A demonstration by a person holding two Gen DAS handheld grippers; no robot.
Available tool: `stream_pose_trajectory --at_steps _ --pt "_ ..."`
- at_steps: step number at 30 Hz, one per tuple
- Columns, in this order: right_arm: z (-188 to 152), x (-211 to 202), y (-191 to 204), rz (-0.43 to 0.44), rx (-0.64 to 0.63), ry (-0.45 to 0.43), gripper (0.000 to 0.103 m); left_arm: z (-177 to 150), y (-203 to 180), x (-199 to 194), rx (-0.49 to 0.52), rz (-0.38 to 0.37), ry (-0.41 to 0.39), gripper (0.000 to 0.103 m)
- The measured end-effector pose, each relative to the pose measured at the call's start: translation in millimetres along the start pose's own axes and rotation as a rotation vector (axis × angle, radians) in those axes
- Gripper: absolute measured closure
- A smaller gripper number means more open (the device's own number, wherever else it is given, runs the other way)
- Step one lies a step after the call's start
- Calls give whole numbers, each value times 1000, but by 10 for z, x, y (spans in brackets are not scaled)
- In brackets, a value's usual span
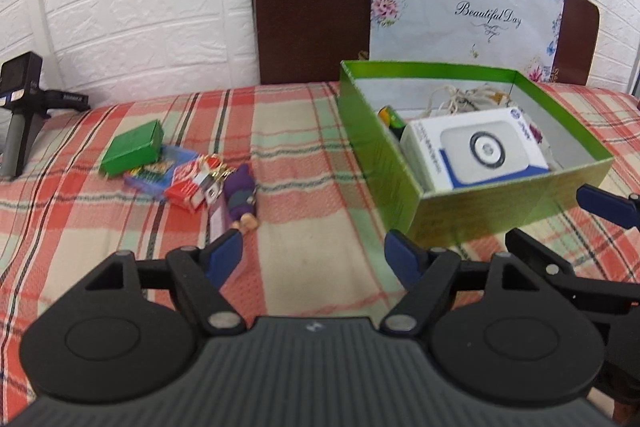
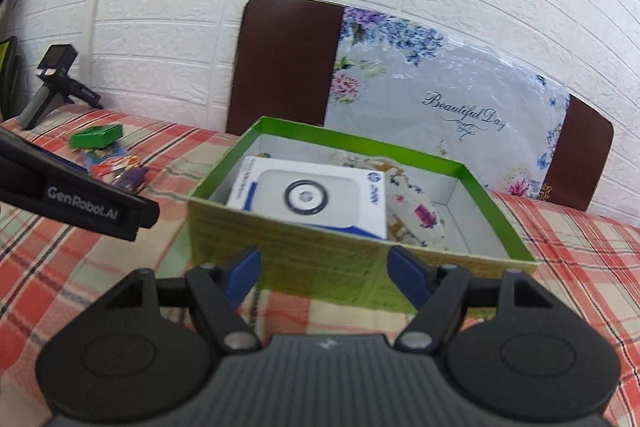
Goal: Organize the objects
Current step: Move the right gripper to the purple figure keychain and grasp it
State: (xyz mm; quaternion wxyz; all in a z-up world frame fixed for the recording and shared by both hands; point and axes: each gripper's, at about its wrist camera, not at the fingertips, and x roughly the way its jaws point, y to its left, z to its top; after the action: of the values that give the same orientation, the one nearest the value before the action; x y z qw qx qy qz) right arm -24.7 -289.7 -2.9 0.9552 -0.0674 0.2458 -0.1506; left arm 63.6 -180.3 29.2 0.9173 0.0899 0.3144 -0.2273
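A green open box (image 1: 400, 163) (image 2: 320, 259) stands on the plaid cloth and holds a white device box (image 1: 476, 151) (image 2: 312, 195), a floral pouch (image 2: 416, 215), tangled cord (image 1: 460, 99) and a green-yellow item (image 1: 390, 117). Left of it lie a small green box (image 1: 134, 147) (image 2: 96, 135), a blue card pack (image 1: 160, 173), a red pack (image 1: 186, 187) and a purple doll (image 1: 242, 197). My left gripper (image 1: 314, 259) is open and empty, short of the pile. My right gripper (image 2: 324, 275) is open and empty, just before the box's near wall.
A black camera on a stand (image 1: 20, 107) (image 2: 52, 83) is at the far left by the white brick wall. A brown chair back with a floral cover (image 1: 400, 7) (image 2: 400, 83) rises behind the table. The right gripper's fingers (image 1: 600, 203) show at the left view's right edge.
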Motion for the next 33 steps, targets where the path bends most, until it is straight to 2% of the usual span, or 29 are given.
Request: stream_pose_trajectory --at_steps 12,27,33 --pt "-84 -112 618 122 -101 33 30 -287 463 -66 -39 82 33 24" --pt "-97 -61 1087 224 -166 88 30 -535 1161 -26 -119 213 55 23" --pt "-111 -1 1213 254 -171 120 30 -600 1348 -7 -123 248 25 16"
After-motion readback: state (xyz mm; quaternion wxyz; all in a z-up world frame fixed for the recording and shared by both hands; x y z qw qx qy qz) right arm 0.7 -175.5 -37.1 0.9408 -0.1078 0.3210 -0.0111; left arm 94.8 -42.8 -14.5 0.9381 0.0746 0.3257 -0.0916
